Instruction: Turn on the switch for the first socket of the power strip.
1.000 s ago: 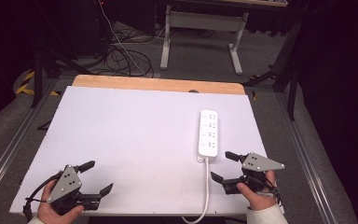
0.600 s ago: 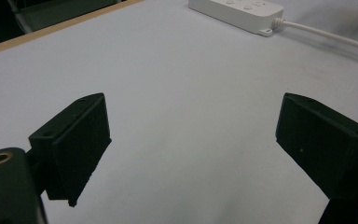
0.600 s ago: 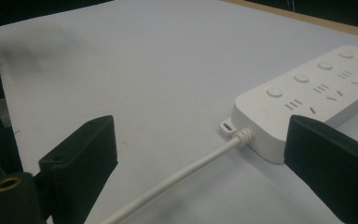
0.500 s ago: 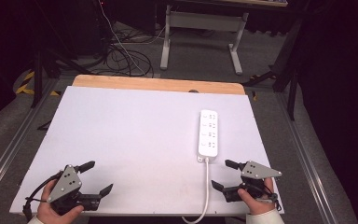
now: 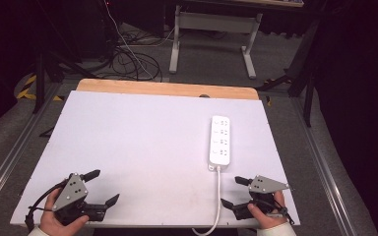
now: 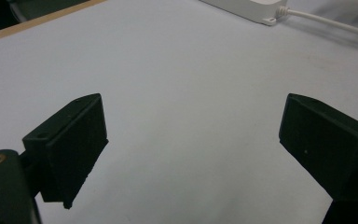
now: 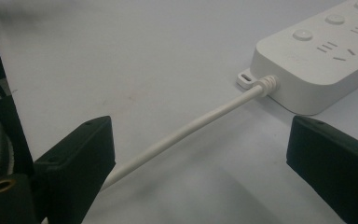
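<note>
Since a second ago, right gripper (image 5: 234, 192) has drawn back toward the table's (image 5: 142, 142) near edge, jaws spread wide, empty, astride the white cord (image 5: 218, 196). Power strip (image 5: 220, 140) lies just beyond it. Left gripper (image 5: 102, 186), well left of the strip, likewise released.
</note>
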`<state>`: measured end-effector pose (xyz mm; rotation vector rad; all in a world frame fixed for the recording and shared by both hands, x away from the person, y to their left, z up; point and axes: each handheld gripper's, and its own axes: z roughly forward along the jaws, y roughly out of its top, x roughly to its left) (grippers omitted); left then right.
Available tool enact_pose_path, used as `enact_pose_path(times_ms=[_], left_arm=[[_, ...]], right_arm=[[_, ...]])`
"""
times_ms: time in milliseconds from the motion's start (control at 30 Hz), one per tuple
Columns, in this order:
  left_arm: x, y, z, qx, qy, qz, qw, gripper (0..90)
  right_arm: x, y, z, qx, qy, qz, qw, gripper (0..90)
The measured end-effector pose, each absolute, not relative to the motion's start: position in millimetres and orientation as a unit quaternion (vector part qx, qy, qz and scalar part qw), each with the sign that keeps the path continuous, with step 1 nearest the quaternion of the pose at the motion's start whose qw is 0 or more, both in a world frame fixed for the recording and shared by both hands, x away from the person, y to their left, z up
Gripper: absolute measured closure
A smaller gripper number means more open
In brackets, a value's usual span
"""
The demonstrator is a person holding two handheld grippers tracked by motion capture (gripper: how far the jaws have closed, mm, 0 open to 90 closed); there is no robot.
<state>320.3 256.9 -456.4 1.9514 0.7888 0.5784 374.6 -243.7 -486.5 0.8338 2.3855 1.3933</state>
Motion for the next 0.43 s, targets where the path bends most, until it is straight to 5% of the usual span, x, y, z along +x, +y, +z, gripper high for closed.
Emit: enact_pose_path(times_ms=[433], left_arm=[[324.6,264.6,-458.0,0.784,0.339,0.215,0.474,8.6]], right_arm=[[376.5,-249.5,-485.0,0.296,0.808,0.494,0.125,6.1]])
